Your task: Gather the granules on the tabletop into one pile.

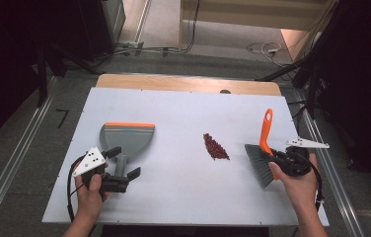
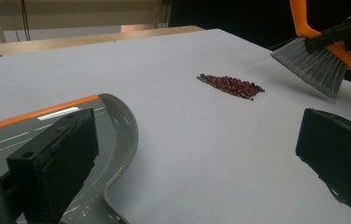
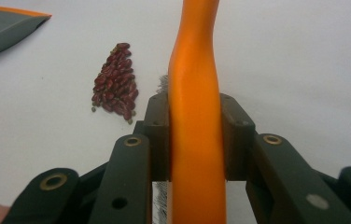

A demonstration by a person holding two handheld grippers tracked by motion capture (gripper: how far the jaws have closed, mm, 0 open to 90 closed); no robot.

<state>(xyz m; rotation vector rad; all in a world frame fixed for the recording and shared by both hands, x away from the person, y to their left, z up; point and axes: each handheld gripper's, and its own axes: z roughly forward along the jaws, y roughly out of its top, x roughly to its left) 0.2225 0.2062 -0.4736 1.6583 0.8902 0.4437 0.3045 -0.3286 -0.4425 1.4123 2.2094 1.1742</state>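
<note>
Beans point(image 1: 215, 147) lie in a small dark-red heap on the white table point(image 1: 183, 197), a narrow wedge with a few paler greenish ones at its edge in the left gripper view point(image 2: 232, 86); in the right gripper view the heap point(image 3: 115, 83) tapers to a point at its far end. No object sits between the beans and the tools on either side. Right of the beans is a brush point(image 1: 263, 157) with grey bristles and an orange handle that points away from the person; its bristles are near the beans but apart from them. The right gripper point(image 1: 287, 164) is clenched on the orange handle, and in its own view the two black jaws press both sides of the handle point(image 3: 196, 130). In the left gripper view the brush point(image 2: 313, 60) is tilted, bristles down toward the table. Left of the beans, well apart, a grey dustpan point(image 1: 127, 138) with an orange lip lies flat, lip away from the person and handle toward them. The left gripper point(image 1: 124, 163) has its jaws spread wide to either side of the dustpan handle, grasping nothing; in its own view one jaw is over the dustpan point(image 2: 113, 140) and the other over bare table.
</note>
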